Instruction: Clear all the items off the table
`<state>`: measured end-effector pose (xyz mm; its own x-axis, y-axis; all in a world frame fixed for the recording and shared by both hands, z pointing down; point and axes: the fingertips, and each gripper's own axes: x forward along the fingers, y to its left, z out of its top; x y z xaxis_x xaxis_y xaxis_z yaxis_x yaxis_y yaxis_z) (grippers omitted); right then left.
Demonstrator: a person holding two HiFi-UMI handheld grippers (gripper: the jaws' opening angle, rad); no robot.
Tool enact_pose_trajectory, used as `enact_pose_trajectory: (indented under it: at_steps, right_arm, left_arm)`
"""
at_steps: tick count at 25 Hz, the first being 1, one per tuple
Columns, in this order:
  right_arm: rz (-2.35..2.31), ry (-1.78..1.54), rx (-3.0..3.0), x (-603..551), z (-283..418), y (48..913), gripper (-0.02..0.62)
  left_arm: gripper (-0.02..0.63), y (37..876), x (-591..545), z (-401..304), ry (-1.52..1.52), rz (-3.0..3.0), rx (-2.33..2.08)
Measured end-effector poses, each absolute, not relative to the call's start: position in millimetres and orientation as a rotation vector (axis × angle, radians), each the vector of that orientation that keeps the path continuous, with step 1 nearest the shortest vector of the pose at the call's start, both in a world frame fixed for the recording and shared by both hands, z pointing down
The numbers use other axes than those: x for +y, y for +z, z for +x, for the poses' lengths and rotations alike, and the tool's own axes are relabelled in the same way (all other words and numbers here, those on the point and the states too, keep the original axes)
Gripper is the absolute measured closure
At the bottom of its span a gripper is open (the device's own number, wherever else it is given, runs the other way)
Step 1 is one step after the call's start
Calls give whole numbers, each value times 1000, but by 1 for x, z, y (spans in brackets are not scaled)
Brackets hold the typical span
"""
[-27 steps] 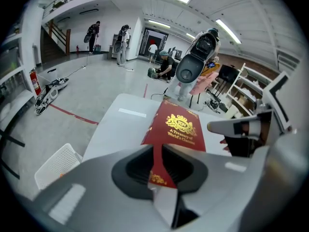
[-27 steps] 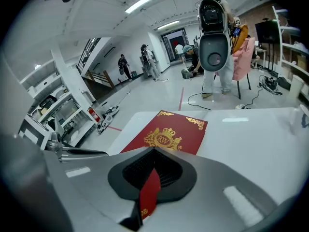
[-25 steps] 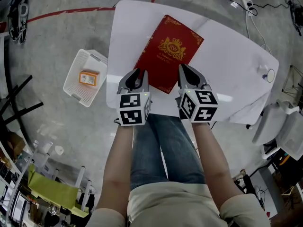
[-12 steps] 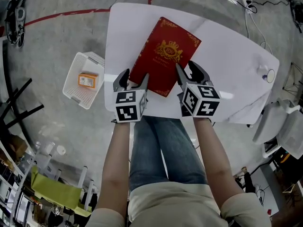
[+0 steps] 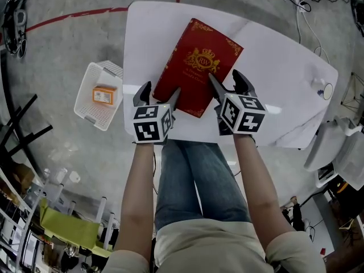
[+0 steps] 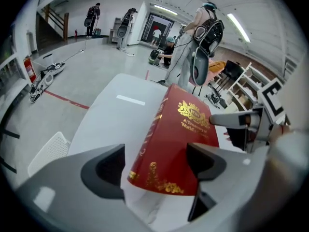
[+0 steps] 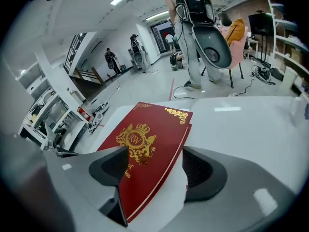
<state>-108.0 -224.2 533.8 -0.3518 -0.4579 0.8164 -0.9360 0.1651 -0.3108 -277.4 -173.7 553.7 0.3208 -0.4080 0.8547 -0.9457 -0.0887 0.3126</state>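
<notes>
A large red book [image 5: 196, 61] with a gold crest lies slanted on the white table [image 5: 278, 67]. My left gripper [image 5: 157, 94] is at the book's near left corner. In the left gripper view that corner of the book [image 6: 176, 144] sits between the wide jaws of the gripper [image 6: 154, 166], and the pads stand apart from it. My right gripper [image 5: 228, 84] is at the near right edge. The book [image 7: 145, 144] lies partly between that gripper's [image 7: 157, 170] jaws, untouched. Both pairs of jaws have just been opening.
A white basket [image 5: 91, 110] holding an orange box [image 5: 106, 95] stands on the floor left of the table. A small round white object [image 5: 325, 90] lies at the table's right end. White chairs [image 5: 335, 152] stand at the right. People [image 6: 193, 42] stand beyond the table.
Both grippers went from shut to wide open and sank forward, so the book's near corners now lie between their jaws.
</notes>
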Motion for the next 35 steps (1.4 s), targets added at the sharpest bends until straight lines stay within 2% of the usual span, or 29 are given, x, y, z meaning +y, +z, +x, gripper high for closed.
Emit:
enact_pose_trajectory:
  at_steps: [19, 26, 35]
  right_arm:
    - [1245, 1250, -1882, -234, -118, 559, 204]
    - [1233, 1254, -1887, -235, -119, 560, 206]
    - [1254, 1209, -1935, -236, -123, 554, 242]
  left_arm:
    - [201, 559, -183, -258, 713, 1716, -1113]
    - [195, 561, -184, -258, 700, 1714, -1074]
    - [259, 558, -174, -258, 662, 1731, -1039]
